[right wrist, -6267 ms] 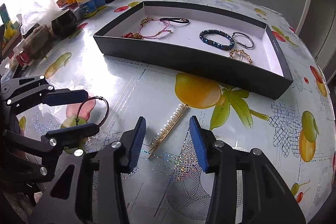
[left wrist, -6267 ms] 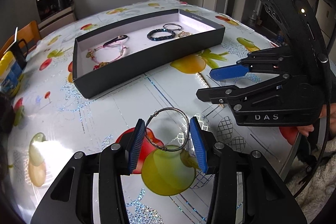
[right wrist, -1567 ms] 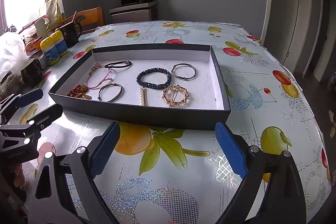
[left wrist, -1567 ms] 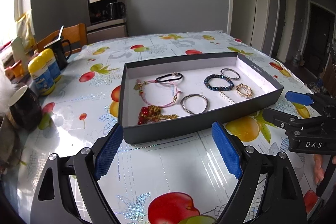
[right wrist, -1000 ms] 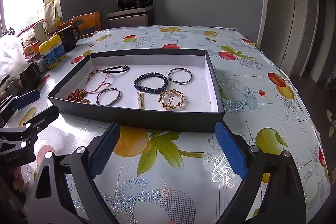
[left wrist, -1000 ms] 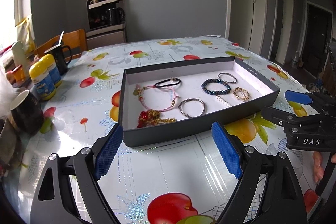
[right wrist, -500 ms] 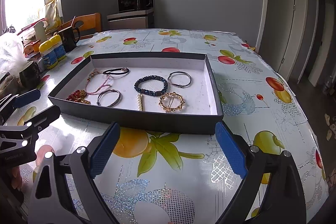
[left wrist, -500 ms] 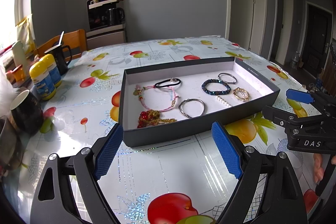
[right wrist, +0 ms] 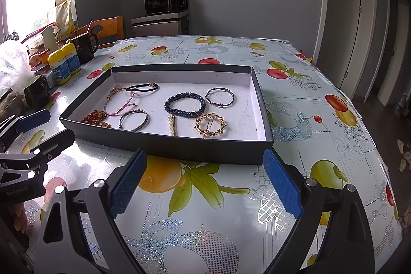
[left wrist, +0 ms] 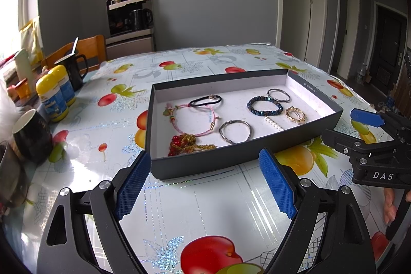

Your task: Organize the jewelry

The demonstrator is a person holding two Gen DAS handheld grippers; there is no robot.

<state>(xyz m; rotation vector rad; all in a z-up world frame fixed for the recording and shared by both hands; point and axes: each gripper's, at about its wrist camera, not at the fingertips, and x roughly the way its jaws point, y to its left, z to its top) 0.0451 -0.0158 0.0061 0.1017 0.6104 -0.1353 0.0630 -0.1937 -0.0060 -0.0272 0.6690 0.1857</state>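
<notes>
A black box with a white floor (left wrist: 231, 157) (right wrist: 169, 147) stands on the fruit-print table. In it lie a silver bangle (left wrist: 235, 131) (right wrist: 134, 120), a pearl hair clip (left wrist: 274, 123) (right wrist: 171, 125), a blue bead bracelet (left wrist: 264, 105) (right wrist: 185, 104), a gold ring brooch (left wrist: 296, 114) (right wrist: 210, 125), a thin silver ring (right wrist: 220, 97), a pink cord bracelet (left wrist: 195, 120), a black hair tie (left wrist: 205, 100) and red-gold beads (left wrist: 188, 144). My left gripper (left wrist: 204, 182) is open and empty in front of the box. My right gripper (right wrist: 205, 182) is open and empty too.
Two yellow-capped bottles (left wrist: 55, 93) (right wrist: 64, 63), a black pitcher (left wrist: 74, 67) and a dark mug (left wrist: 30, 136) stand at the table's left side. A wooden chair (right wrist: 105, 30) and a coffee machine cabinet (right wrist: 164, 7) are behind. The table edge falls off at the right (right wrist: 370, 135).
The silver bangle and the pearl clip, on the table 6.3 s ago, now lie in the box. Both grippers have opened wide and pulled back. Almost nothing has moved in the last second.
</notes>
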